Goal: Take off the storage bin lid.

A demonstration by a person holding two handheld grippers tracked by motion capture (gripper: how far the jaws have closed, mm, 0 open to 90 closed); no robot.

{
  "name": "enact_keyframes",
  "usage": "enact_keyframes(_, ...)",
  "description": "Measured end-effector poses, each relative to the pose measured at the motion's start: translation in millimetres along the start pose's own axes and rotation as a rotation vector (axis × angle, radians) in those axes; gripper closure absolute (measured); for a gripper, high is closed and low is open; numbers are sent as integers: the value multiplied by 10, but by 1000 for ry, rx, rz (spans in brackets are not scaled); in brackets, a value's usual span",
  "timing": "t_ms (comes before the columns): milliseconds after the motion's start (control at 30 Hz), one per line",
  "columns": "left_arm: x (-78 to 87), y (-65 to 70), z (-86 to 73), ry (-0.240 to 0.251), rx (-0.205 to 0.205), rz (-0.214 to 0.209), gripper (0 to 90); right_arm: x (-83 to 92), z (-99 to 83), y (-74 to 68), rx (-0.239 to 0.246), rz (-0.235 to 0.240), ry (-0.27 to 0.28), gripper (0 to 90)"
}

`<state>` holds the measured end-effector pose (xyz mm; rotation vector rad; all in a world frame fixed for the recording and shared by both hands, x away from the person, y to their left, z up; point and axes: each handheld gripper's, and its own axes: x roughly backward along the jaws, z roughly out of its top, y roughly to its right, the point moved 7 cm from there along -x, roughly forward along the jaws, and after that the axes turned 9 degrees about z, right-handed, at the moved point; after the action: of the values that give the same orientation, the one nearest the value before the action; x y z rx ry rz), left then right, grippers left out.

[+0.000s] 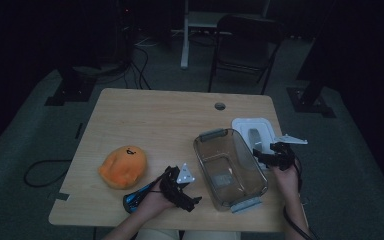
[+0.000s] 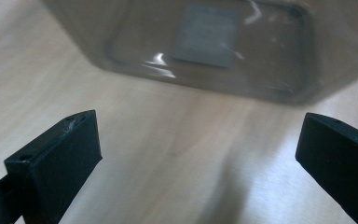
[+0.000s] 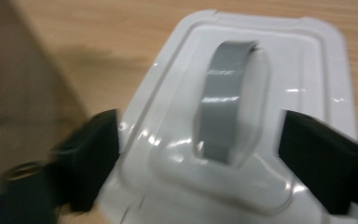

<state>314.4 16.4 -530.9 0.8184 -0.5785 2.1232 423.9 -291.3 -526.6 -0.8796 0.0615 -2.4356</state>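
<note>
Dark room, pale bench (image 1: 155, 120): my right tongs (image 3: 200, 158) gape over the white lid (image 3: 279, 60) beside the clear tub (image 1: 230, 167), left tongs (image 2: 198, 154) open too; the light, slick lid is best pinched at its grey handle (image 3: 226, 100).

Lid (image 3: 242, 116): glossy white plastic. Container (image 1: 230, 167): clear smoky plastic. Table (image 1: 155, 120): matt wood grain. Toy (image 1: 122, 166): plush cloth.

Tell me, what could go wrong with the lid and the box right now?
The right gripper stands open over the white lid, close beside the clear box; it might bump the box as it moves. The lid's grey handle looks smooth, so the jaws might slip off it. The left gripper, also open, could nudge the box too.
</note>
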Motion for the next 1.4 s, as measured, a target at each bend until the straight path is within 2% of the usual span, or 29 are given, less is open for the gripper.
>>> enact_keyframes(67, 4, -89, 37, -2, 12, 17, 5, 26, -43, -32, 8, 4, -13, 131)
enact_keyframes(133, -7, -181, 66, -6, 25, 36, 5, 55, -71, -69, 19, 20, 2, 131)
enact_keyframes(200, -24, -264, 87, -13, 32, 51, 5, 75, -100, -106, 59, 8, 13, 131)
enact_keyframes(300, -55, -351, 120, -14, 35, 65, 5, 101, -145, -160, 101, 22, 30, 131)
enact_keyframes(433, -107, -467, 145, -30, 61, 87, 5, 122, -243, -203, 128, 33, 11, 130)
enact_keyframes(500, -130, -511, 164, -25, 68, 84, 5, 126, -301, -230, 133, 41, 0, 131)
enact_keyframes(667, -189, -542, 195, -28, 64, 87, 5, 142, -423, -311, 143, 66, -20, 135)
enact_keyframes(733, -208, -539, 216, -23, 65, 82, 5, 152, -461, -358, 153, 74, -22, 164)
enact_keyframes(933, -271, -534, 253, -39, 40, 79, 5, 128, -533, -497, 152, 152, -47, 162)
enact_keyframes(1067, -283, -580, 242, -48, 34, 88, 5, 113, -557, -540, 158, 153, -54, 170)
enact_keyframes(1167, -283, -622, 233, -52, 32, 99, 5, 116, -585, -581, 156, 174, -60, 170)
enact_keyframes(1300, -285, -697, 217, -52, 37, 120, 5, 107, -653, -660, 162, 214, -97, 173)
enact_keyframes(1400, -286, -748, 210, -52, 39, 127, 5, 103, -684, -728, 174, 224, -106, 173)
